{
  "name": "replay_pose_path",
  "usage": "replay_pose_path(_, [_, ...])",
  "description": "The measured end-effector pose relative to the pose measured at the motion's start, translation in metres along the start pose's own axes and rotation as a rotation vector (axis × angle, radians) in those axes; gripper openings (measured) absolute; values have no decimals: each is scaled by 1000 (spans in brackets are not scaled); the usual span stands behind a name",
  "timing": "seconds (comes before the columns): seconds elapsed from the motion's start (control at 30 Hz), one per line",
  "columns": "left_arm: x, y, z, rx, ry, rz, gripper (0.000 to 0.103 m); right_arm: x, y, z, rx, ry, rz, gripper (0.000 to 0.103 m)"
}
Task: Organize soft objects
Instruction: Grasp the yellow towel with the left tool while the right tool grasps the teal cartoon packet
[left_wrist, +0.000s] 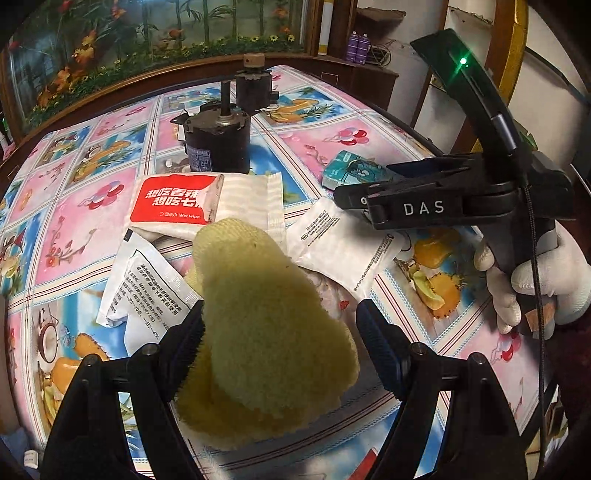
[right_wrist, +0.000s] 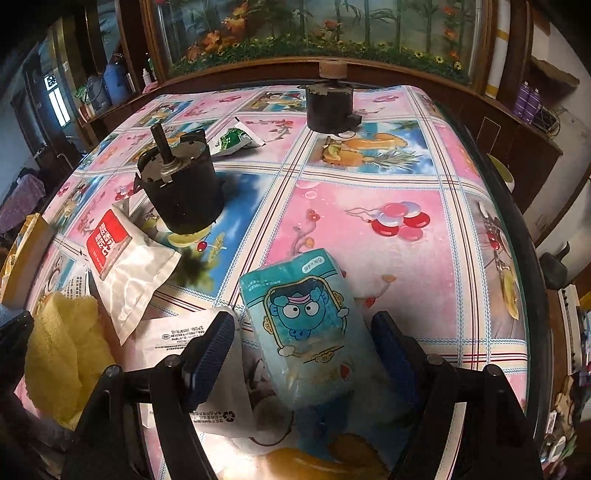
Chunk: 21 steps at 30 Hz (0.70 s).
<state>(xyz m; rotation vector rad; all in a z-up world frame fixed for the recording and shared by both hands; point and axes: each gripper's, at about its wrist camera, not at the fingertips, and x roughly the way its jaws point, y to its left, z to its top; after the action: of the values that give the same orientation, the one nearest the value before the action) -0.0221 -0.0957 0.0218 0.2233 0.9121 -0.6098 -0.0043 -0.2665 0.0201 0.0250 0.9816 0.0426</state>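
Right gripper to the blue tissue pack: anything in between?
Nothing visible. The blue tissue pack already lies between the open fingers of the right gripper, neither pad clearly touching it. A white sachet lies beside and under the left finger, not across the gap.

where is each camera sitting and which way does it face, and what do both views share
Left wrist: sits behind the left gripper, looking forward and down at a yellow sponge cloth between its open fingers; the right gripper and a white-gloved hand show at right.
Right wrist: sits behind the right gripper, looking across the table at a blue tissue pack between its open fingers; only its fingers show.
Shared: cloth, tissue pack, red wet wipe packet, black motor.
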Motion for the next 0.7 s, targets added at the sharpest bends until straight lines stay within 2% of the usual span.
replay_pose_path(0.03, [-1, 2, 0, -12, -5, 0, 73, 0, 0, 0, 0, -1, 7, 58])
replay_pose_path(0.07, [-2, 5, 0, -30, -5, -6, 64, -2, 1, 0, 3, -2, 9, 57])
replay_pose_path(0.1, [-3, 8, -1, -48, 5, -17, 49, -4, 0, -1, 11, -4, 18, 56])
replay_pose_path(0.23, [-16, 17, -5, -95, -19, -26, 45, -16, 1, -5, 32, -27, 34, 48])
replay_pose_path(0.47, [-61, 16, -19, -110, -93, -7, 46, -59, 11, -12, 44, -94, 33, 48])
replay_pose_path(0.7, [-114, 28, -32, -140, -201, 43, 46, -104, 44, -12, 8, -161, 67, 48])
